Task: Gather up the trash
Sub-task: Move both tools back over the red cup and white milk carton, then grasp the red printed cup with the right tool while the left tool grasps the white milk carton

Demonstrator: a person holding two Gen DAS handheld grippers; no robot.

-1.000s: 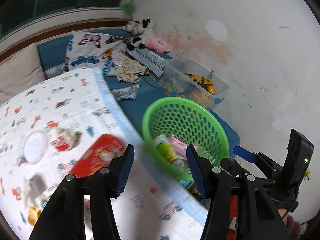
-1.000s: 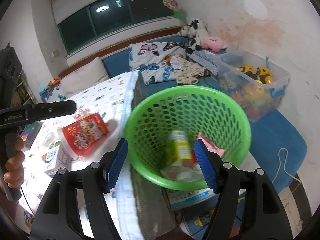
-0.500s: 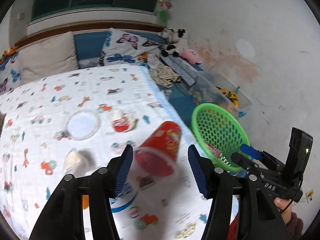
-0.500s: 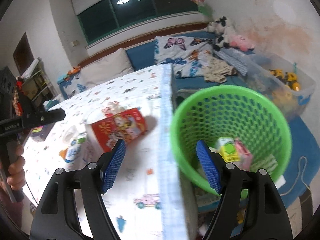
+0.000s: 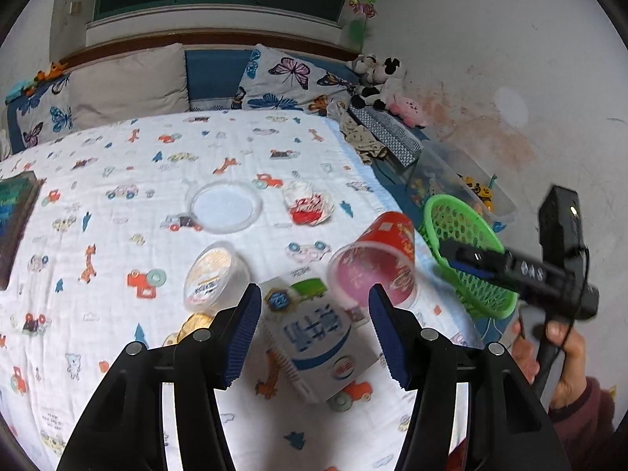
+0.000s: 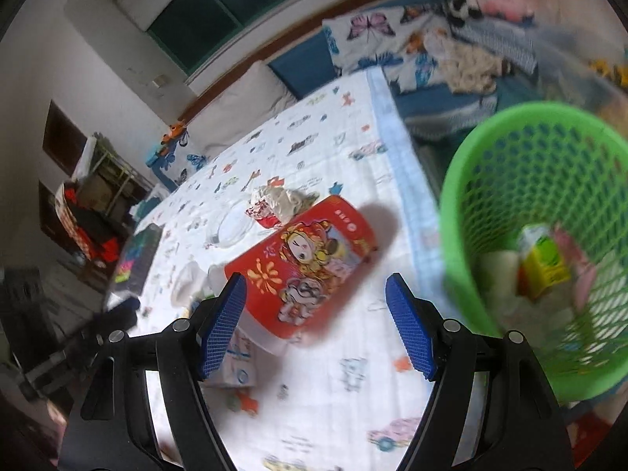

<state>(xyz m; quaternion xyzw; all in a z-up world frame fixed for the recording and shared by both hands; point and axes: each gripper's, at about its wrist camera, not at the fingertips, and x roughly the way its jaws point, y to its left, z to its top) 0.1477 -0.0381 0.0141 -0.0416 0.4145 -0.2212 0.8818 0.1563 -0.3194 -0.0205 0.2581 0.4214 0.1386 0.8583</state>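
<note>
A white and blue milk carton (image 5: 314, 333) lies on the printed cloth between the fingers of my open left gripper (image 5: 314, 329). A red noodle cup (image 5: 376, 263) lies on its side just beyond it; in the right wrist view the cup (image 6: 306, 271) lies ahead of my open right gripper (image 6: 316, 329). A clear lidded tub (image 5: 214, 274), a clear round lid (image 5: 223, 206) and a crumpled wrapper (image 5: 310, 206) also lie on the cloth. The green basket (image 6: 463, 196) stands off the right edge and holds a juice box (image 6: 543, 263) and other trash.
The table under the printed cloth (image 5: 117, 180) ends at the right near the basket. My right gripper's handle (image 5: 549, 274) and hand show at the right in the left wrist view. Pillows, plush toys and a clear toy bin (image 5: 455, 180) lie beyond. A dark book (image 5: 13, 227) lies at the left.
My left gripper has swung left and come down over the milk carton. My right gripper has swung left from the basket toward the red cup. Both stay open.
</note>
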